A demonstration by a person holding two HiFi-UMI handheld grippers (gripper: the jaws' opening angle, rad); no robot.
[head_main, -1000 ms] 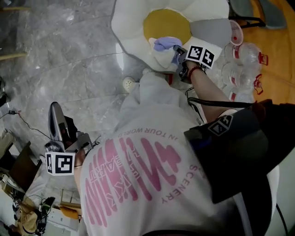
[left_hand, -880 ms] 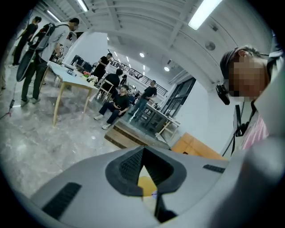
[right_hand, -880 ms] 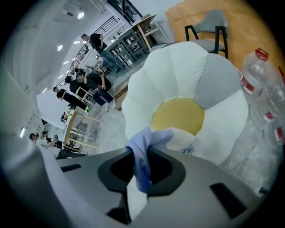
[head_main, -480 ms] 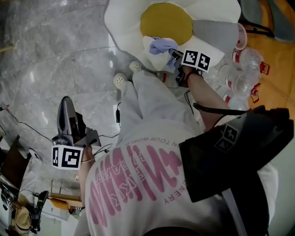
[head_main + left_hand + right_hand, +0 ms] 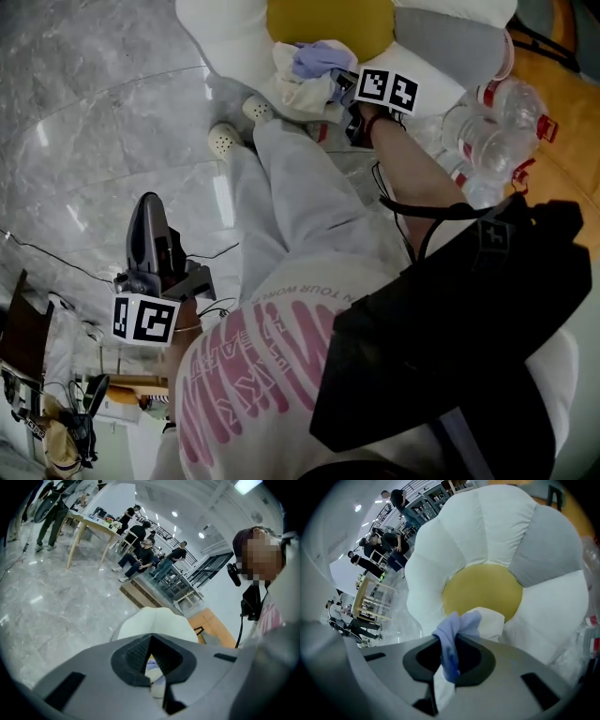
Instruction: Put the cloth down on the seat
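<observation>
Lavender cloth (image 5: 317, 59), bunched with cream fabric (image 5: 298, 92), sits pinched in the right gripper (image 5: 345, 82) at twelve o'clock, by the flower-shaped seat (image 5: 220, 33). At eight o'clock the left gripper (image 5: 150, 211) is closed, empty.

1. The left gripper (image 5: 150, 214) is held at the person's left side and points forward and somewhat down. Its jaws are pressed together with nothing between them.
2. The right arm (image 5: 417, 187) is stretched out ahead, and the right gripper (image 5: 345, 82) at its end tips steeply down.
3. The right gripper's jaws are pinched on a fold of the cloth (image 5: 451, 641).
</observation>
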